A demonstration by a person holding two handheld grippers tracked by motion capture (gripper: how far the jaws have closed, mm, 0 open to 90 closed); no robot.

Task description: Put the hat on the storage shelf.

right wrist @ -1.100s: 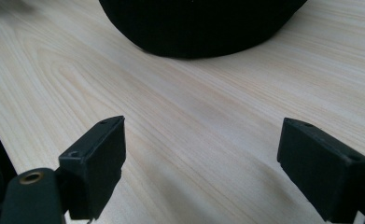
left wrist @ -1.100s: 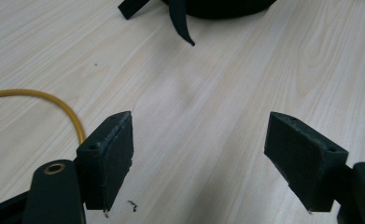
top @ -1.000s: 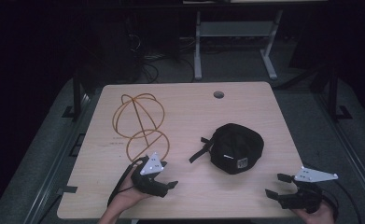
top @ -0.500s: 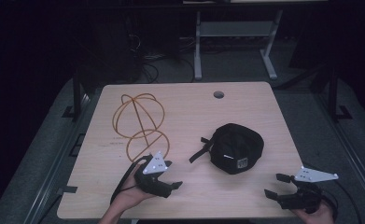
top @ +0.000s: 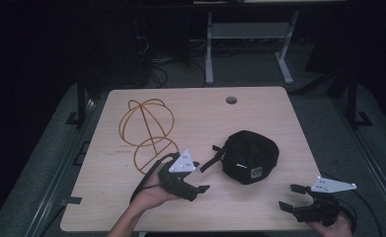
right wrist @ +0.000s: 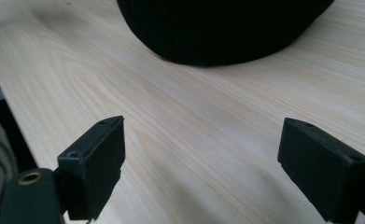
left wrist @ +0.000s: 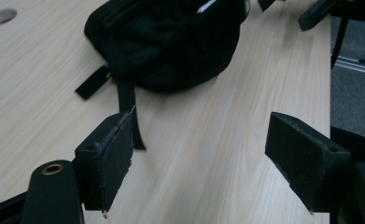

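Both gripper jaws apart near black cap (top: 250, 157)

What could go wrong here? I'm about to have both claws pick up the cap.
1. The strap trails loose toward the open left claw; it may catch only the strap, so the cap dangles.
2. The right claw, open, sits at the table edge; a push could slide the soft cap rather than grip it.
3. The wire stand lies by the left hand; a swing could knock it.
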